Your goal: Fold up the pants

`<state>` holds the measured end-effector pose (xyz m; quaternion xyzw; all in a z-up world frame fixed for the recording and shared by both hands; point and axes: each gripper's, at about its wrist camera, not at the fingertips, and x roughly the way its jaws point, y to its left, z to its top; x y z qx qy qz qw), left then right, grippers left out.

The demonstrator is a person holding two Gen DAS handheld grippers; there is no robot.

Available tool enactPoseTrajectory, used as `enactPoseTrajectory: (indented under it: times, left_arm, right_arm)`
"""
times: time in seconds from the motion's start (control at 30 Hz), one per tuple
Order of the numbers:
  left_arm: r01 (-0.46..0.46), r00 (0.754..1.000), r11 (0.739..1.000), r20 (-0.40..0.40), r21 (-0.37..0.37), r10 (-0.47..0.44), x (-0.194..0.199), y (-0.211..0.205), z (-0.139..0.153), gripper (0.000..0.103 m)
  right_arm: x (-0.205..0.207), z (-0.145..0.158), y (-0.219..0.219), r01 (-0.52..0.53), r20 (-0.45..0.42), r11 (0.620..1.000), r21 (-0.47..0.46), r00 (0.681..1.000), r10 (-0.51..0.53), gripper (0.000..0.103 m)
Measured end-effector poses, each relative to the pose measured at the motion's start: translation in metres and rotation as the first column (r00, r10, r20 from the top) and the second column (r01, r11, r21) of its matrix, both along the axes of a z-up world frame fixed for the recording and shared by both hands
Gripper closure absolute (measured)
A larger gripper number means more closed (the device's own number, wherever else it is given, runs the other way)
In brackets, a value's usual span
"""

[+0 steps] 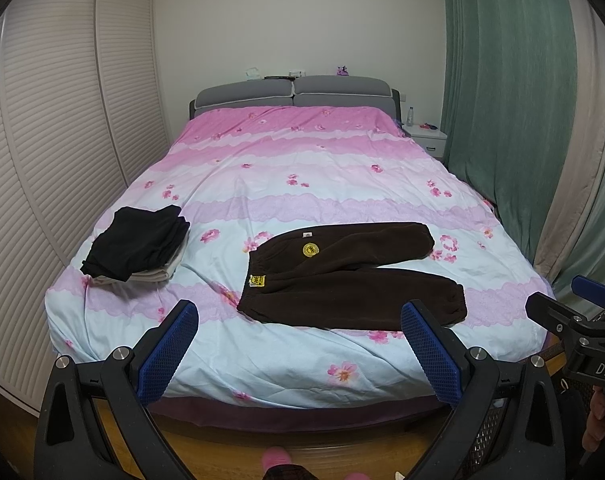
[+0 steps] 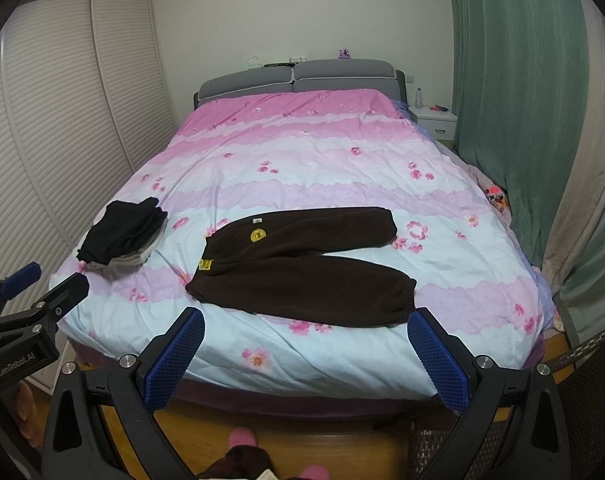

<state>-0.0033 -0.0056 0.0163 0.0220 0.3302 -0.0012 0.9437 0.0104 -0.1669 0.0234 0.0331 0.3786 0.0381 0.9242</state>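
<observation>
Dark brown pants (image 1: 342,280) lie flat on the bed, waistband at the left with yellow patches, both legs stretching right; they also show in the right wrist view (image 2: 302,272). My left gripper (image 1: 300,316) is open and empty, held above the foot of the bed, short of the pants. My right gripper (image 2: 306,322) is open and empty, likewise short of the pants' near leg. Each gripper shows at the edge of the other's view.
A stack of folded dark and light clothes (image 1: 138,246) sits at the bed's left near corner. The bed has a pink and pale-blue flowered cover (image 1: 302,168). A slatted wardrobe (image 1: 54,140) stands left, green curtains (image 1: 510,100) and a nightstand (image 1: 428,138) right.
</observation>
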Motion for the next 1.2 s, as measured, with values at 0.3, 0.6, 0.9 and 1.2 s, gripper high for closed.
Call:
enactPoseTrajectory:
  times: [0.3, 0.6, 0.9, 1.2]
  left_arm:
    - [-0.004, 1.000, 1.000, -0.004, -0.001, 0.004, -0.001, 0.004, -0.002, 0.000]
    - [-0.022, 0.999, 1.000, -0.041, -0.004, 0.022, 0.013, 0.009, -0.013, 0.000]
    - [-0.046, 0.988, 0.998, -0.147, 0.033, 0.051, 0.070, 0.035, -0.064, 0.000]
    - [-0.021, 0.942, 0.995, -0.335, -0.097, -0.012, 0.175, 0.072, -0.149, 0.000]
  right_arm:
    - [-0.001, -0.006, 0.001, -0.003, -0.009, 1.000, -0.002, 1.000, 0.003, 0.000]
    - [0.011, -0.016, 0.004, -0.017, -0.036, 1.000, -0.003, 0.999, 0.017, 0.000]
    - [0.050, -0.062, 0.011, -0.012, -0.127, 0.999, 0.035, 0.992, 0.016, 0.000]
    - [0.123, -0.137, 0.013, 0.080, -0.270, 0.995, 0.065, 0.961, -0.060, 0.000]
